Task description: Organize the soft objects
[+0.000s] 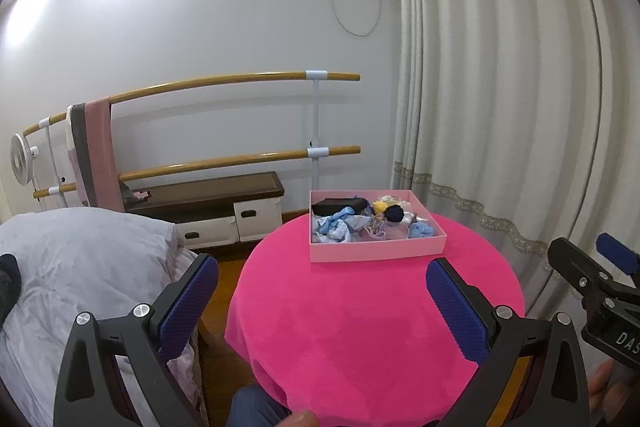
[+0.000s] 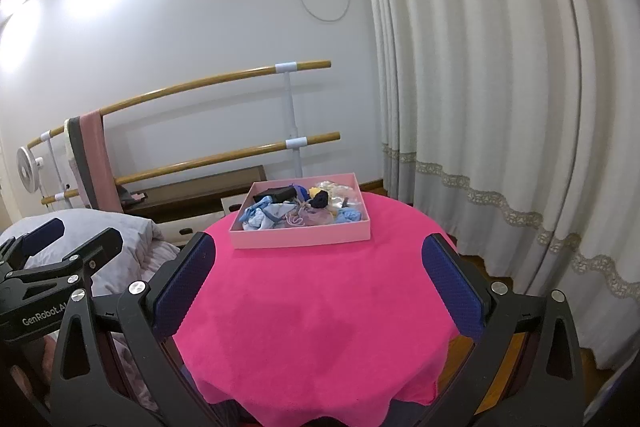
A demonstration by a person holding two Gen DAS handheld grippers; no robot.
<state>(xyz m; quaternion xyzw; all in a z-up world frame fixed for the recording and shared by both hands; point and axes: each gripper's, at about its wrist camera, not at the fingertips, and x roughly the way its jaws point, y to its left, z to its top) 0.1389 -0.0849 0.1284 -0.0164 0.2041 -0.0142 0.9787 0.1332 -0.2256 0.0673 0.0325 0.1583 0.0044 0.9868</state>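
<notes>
A: Left wrist view first. What does it show?

B: The left gripper (image 1: 322, 291) hangs above the near part of a round table w/ a bright pink cloth (image 1: 360, 327). Jaws spread wide, nothing btwn the blue pads (image 1: 188, 303). The pink box (image 1: 376, 247) sits toward the far side of the table, well apart from the pads. Soft items piled inside: a black pouch (image 1: 340, 206), a crumpled light blue cloth (image 1: 336, 227), a dark blue round thing (image 1: 394, 213), something yellow (image 1: 382, 205) behind it, a mauve drawstring bag (image 1: 390, 231).

A: Anything hard to read?

B: Yes. The pale items at the box's far right corner are too small to tell. The right gripper (image 1: 592, 267) pokes in at the right edge, cut off; only part of its frame and one blue pad show. A bit of a hand (image 1: 604, 383) at bottom right is blurred. The bed (image 1: 80, 267) on the left runs out of frame.

A: And the right wrist view?

B: The right gripper (image 2: 319, 267) also sits over the near half of the table, jaws wide apart, empty. The box (image 2: 300, 239) is ahead and slightly left, on the far part of the cloth (image 2: 320, 327), same heap inside; individual pieces blur together. The left gripper (image 2: 60, 243) shows at the left edge, partly cut off, pads apart w/ nothing in them. The bars (image 2: 224, 79) on the back wall carry a pink cloth (image 2: 98, 163), and the curtain (image 2: 500, 107) fills the right side.
</notes>
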